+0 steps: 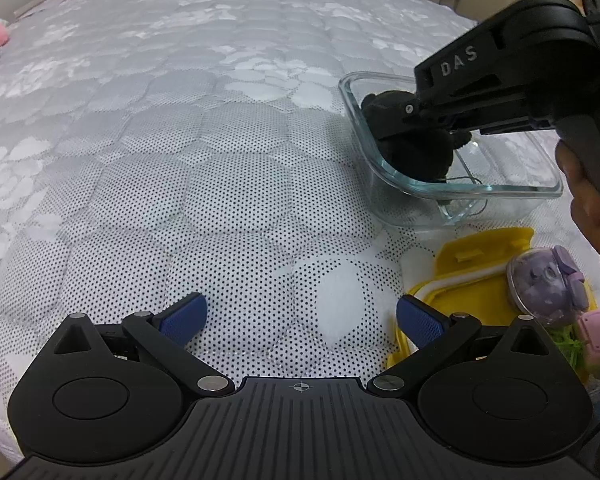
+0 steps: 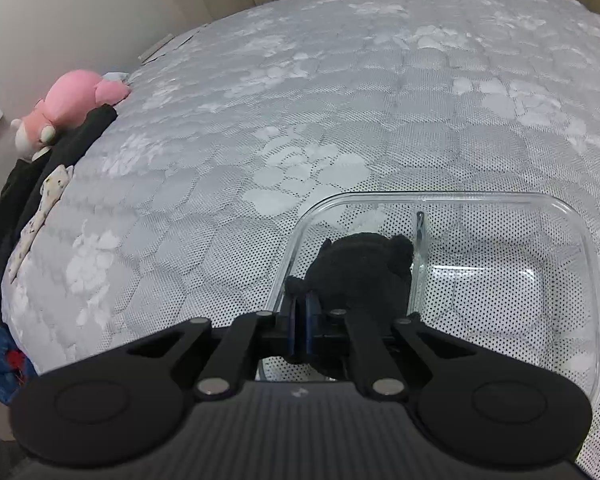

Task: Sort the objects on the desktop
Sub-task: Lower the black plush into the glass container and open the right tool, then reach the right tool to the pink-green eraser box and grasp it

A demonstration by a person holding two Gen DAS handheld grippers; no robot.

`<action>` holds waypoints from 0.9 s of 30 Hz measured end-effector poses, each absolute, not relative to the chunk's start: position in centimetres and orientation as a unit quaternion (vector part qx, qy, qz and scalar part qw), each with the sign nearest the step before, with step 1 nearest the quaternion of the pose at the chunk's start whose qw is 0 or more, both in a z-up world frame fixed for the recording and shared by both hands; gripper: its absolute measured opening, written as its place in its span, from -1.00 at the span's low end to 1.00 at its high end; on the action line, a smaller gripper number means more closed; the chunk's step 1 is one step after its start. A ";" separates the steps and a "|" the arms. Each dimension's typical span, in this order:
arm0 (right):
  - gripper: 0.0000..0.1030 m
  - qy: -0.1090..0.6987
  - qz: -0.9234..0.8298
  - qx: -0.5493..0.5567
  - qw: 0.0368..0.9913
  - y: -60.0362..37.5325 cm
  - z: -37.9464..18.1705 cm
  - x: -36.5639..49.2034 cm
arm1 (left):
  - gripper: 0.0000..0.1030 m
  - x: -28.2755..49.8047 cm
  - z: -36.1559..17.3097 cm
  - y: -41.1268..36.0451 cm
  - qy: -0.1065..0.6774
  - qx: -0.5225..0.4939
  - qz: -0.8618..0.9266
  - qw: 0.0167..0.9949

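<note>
Right hand-held gripper (image 2: pixel 300 320) has its blue pads pinched together beside the black plush toy (image 2: pixel 360 268), which sits in the left end of the clear glass container (image 2: pixel 592 280), lower right of frame, on the bed (image 2: pixel 300 100). Left hand-held gripper (image 1: pixel 300 316) hovers wide open, empty, yellow box (image 1: pixel 488 248) at right.

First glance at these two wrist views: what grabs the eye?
The right gripper, jaws shut, reaching into a clear glass container on the quilted bed cover, pinching a black plush toy in its left compartment. The left gripper hangs open over bare cover, with a yellow box of small purple and pink items beside it. At the far left edge of the bed lies a pink plush.
</note>
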State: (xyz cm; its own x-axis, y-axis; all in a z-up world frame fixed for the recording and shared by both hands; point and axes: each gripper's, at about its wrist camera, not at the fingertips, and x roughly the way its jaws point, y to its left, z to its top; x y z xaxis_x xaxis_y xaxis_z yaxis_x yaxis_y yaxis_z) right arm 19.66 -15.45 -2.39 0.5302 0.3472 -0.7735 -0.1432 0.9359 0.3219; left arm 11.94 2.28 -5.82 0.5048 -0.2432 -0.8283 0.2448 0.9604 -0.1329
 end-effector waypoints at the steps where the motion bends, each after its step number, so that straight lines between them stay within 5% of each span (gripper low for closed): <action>1: -0.86 0.461 0.150 0.110 0.868 -15.6 -1.9 19.4 | 1.00 11.9 -5.8 2.3 0.477 0.001 -0.140 0.867; 4: -0.46 0.430 0.164 0.104 0.882 -17.2 0.2 17.1 | 1.00 11.8 -5.6 2.1 0.478 0.005 -0.140 0.867; 12: -0.48 0.442 0.125 0.040 0.887 -21.8 -0.1 13.2 | 1.00 11.8 -5.3 0.7 0.481 0.009 -0.142 0.865; 19: -0.47 0.435 0.152 0.118 0.880 -24.0 -1.0 13.1 | 1.00 11.0 -4.4 -0.8 0.477 0.024 -0.139 0.868; 27: 0.43 0.345 0.105 0.094 0.928 -28.0 0.9 5.7 | 1.00 10.6 -4.2 -4.4 0.481 0.051 -0.163 0.860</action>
